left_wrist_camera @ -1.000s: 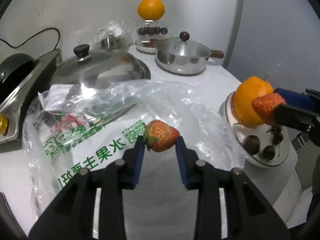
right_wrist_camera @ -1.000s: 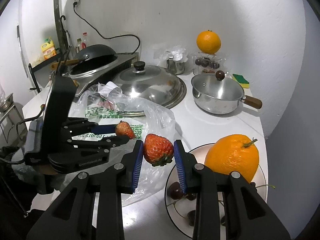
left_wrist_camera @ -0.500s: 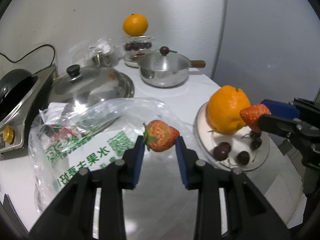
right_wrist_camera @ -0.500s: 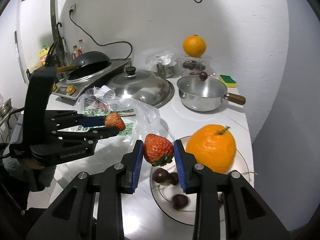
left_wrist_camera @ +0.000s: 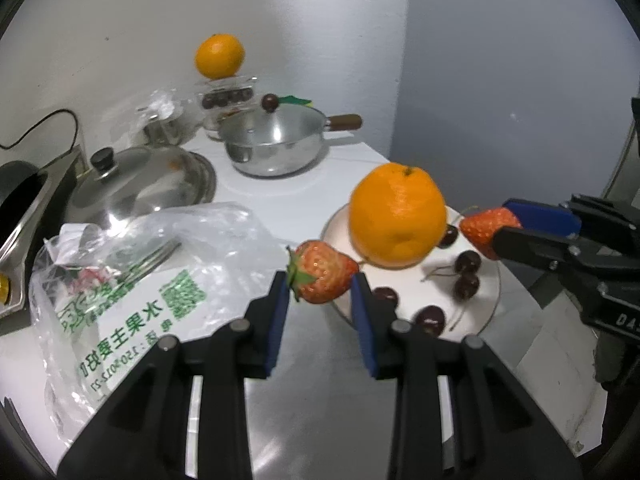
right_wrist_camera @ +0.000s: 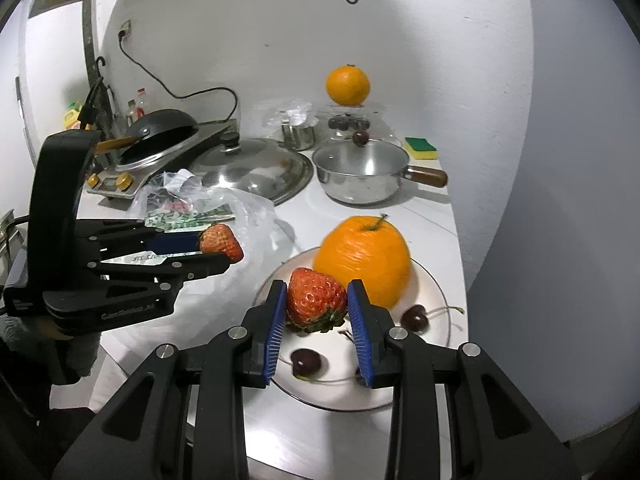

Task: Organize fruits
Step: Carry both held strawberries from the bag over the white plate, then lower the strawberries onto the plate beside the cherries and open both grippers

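Two strawberries are aloft: the left gripper (left_wrist_camera: pixel 322 280) grasps one (left_wrist_camera: pixel 325 277) near the plate's (left_wrist_camera: pixel 490 300) left rim, the right gripper (right_wrist_camera: pixel 317 300) clamps another (right_wrist_camera: pixel 316 296), seemingly above the plate beside the orange (right_wrist_camera: pixel 364 260) and cherries (right_wrist_camera: pixel 306 361).

Two strawberries (left_wrist_camera: pixel 324 272) (left_wrist_camera: pixel 486 230), two oranges (left_wrist_camera: pixel 396 216) (left_wrist_camera: pixel 219 56), two pots (left_wrist_camera: pixel 272 148) (left_wrist_camera: pixel 132 180).

Plate half lost behind fruit and fingers

The plate (right_wrist_camera: pixel 434 284) shows only in part, its near rim behind black fingers (right_wrist_camera: pixel 404 360); the stove (left_wrist_camera: pixel 24 196) runs off the left edge.
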### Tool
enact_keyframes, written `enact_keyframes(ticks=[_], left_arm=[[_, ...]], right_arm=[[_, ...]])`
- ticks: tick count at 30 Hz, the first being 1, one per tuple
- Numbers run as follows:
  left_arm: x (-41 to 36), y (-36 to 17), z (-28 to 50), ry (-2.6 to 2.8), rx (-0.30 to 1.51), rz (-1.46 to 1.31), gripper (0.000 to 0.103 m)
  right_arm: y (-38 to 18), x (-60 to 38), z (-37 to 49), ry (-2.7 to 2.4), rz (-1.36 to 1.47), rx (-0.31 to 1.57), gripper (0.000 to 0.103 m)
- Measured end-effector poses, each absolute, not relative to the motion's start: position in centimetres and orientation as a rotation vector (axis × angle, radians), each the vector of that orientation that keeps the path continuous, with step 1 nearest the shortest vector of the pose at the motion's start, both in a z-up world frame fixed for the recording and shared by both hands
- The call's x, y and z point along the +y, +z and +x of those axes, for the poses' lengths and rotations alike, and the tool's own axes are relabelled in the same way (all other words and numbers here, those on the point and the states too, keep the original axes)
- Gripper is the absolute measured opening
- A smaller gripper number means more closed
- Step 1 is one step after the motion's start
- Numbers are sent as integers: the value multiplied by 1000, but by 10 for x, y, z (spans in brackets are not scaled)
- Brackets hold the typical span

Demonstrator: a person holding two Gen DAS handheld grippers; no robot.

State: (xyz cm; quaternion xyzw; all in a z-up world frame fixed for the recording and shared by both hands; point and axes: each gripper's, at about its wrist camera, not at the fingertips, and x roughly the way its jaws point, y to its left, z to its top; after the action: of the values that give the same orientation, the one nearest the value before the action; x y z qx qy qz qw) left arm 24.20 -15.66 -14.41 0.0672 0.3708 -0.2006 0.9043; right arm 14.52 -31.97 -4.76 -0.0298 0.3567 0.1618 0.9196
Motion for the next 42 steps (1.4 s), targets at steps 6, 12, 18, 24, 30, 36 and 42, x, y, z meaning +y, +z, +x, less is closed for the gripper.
enact_keyframes(ticks=[6,12,18,24,30,36,42], left_arm=[[-177,-150,235,-451,784,152,33],[-195,-159,228,-480,808,167,33],[-206,-170,224,-492,832,174,33],[-210,-178,222,-493,853,181,33],[-212,-184,220,-498,872,187,33],[-211,-187,220,-501,879,191,33],[-211,-186,222,-498,886,184,34]], right_arm=[[-56,-337,142,312,-48,748,33],[-64,-346,140,313,-35,764,33],[-78,-347,135,330,-26,797,33],[-88,-346,136,337,-26,820,33],[-98,-341,137,349,-22,839,33],[-104,-337,139,350,-28,852,33],[-106,-332,140,343,-47,855,33]])
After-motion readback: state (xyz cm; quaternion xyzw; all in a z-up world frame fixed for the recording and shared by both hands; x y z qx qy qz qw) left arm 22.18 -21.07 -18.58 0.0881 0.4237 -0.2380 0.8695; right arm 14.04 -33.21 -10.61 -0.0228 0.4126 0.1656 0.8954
